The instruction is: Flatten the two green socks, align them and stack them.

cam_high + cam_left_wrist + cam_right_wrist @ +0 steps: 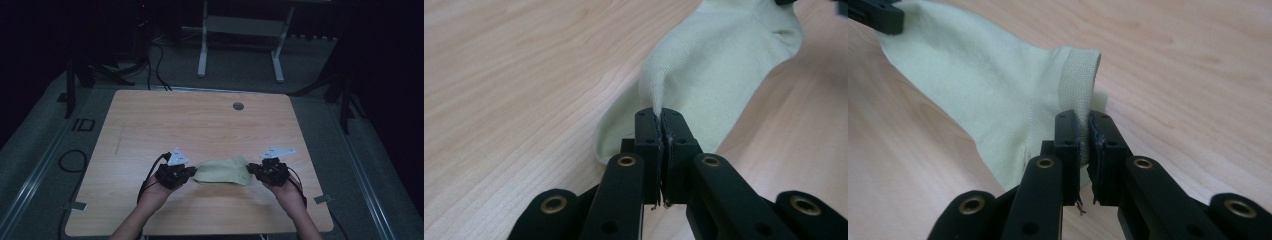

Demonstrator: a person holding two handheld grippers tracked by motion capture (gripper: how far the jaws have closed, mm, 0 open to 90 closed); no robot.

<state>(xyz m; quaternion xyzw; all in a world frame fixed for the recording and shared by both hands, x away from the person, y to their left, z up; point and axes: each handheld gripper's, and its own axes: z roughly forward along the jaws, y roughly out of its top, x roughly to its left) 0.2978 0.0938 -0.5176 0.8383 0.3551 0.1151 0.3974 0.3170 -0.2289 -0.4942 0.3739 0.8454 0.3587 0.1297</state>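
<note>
The left hand-held gripper (660, 120) has its jaws pressed together on a pinched-up fold of a pale yellow-green sock (719, 65), near the toe end, so that the fabric rises in a small peak out of the jaw tips. In the high view this left hand-held gripper (189, 172) sits at about 9 o'clock of the sock (222, 172), touching its edge, with the person's left hand (152, 192) behind it. The right hand-held gripper (1084, 125) is clamped on the ribbed cuff (1079, 75) of the sock (983, 75), the cuff band standing up just past the jaw tips. From above, the right hand-held gripper (254, 170) is at 3 o'clock of the sock, held by the right hand (287, 192). The sock lies stretched between the two, on the near half of the wooden counter (200, 120), toward 6 o'clock. A small round grommet (238, 106) sits in the counter at 12 o'clock, well apart from the sock
</note>
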